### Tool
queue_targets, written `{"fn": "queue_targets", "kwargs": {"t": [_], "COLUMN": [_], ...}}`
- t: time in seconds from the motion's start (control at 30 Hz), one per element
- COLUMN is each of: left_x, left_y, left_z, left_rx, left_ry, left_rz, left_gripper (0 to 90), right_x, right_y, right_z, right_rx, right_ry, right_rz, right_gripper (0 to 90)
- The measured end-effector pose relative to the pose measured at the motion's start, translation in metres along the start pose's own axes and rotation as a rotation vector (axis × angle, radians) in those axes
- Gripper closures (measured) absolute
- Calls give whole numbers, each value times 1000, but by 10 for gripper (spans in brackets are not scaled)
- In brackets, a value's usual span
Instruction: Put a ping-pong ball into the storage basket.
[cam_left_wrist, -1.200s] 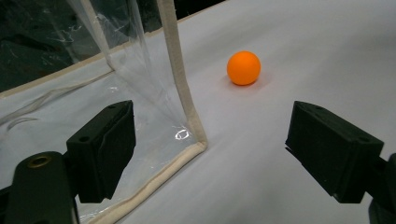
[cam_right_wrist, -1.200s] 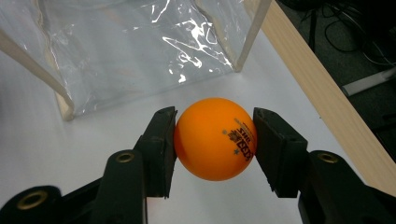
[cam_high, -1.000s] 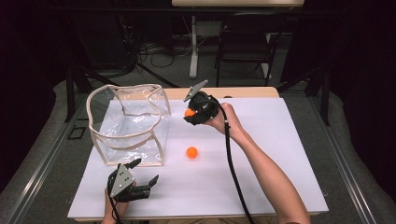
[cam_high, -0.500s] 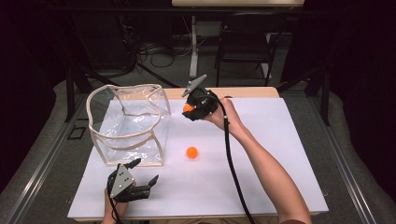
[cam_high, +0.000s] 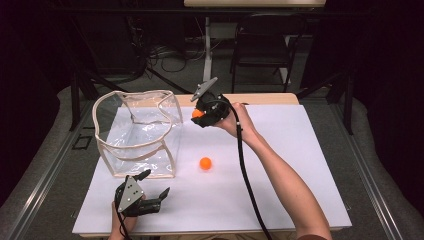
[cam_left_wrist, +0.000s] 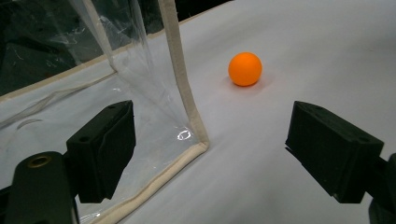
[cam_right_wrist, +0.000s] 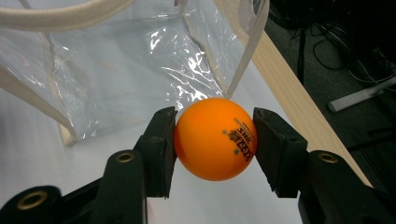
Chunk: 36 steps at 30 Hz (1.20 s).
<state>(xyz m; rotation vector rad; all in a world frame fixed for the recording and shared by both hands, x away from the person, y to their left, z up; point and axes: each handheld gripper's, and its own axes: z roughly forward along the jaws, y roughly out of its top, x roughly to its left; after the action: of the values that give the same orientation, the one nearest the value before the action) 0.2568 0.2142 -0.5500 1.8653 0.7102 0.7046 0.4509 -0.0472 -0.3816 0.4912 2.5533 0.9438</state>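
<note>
My right gripper is shut on an orange ball, held above the table just right of the clear plastic bag. In the right gripper view the ball sits squeezed between both pads of the right gripper, with the bag close ahead. A second orange ball lies on the white table, right of the bag's front corner. My left gripper rests near the front edge, open and holding nothing. Its own view has the left gripper facing the bag's corner and the loose ball.
The bag stands upright with its top open and a cream trim around the rim. White sheet covers the table; a wooden strip runs along the back edge. A chair and floor cables lie beyond.
The right gripper has drifted a little to the left toward the bag with the ball still in it. The left gripper and the loose ball have stayed put.
</note>
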Motion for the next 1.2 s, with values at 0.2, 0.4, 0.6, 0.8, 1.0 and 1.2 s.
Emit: {"fn": "queue_targets", "kwargs": {"t": [0.2,0.4,0.6,0.8,1.0,1.2], "left_x": [0,0,0,0,1,1], "left_y": [0,0,0,0,0,0], "left_z": [0,0,0,0,0,-1], "left_rx": [-2,-1,-2,-2,-1,-2], "left_ry": [0,-2,1,1,2,3], "left_rz": [-1,1,-1,1,1,3], "left_gripper": [158,158,158,158,158,158], "right_x": [-1,0,0,0,0,0], "right_y": [6,11,13,17,22,26], "right_z": [-2,-3,-4,-5,-7,-11], "right_rx": [-15,-22,-30,-45,-53,-68], "right_ry": [0,2,-1,3,2,-9], "right_rz": [0,-9,-10,-11,-15,-15], "right_gripper": [513,513,513,513,513,513]}}
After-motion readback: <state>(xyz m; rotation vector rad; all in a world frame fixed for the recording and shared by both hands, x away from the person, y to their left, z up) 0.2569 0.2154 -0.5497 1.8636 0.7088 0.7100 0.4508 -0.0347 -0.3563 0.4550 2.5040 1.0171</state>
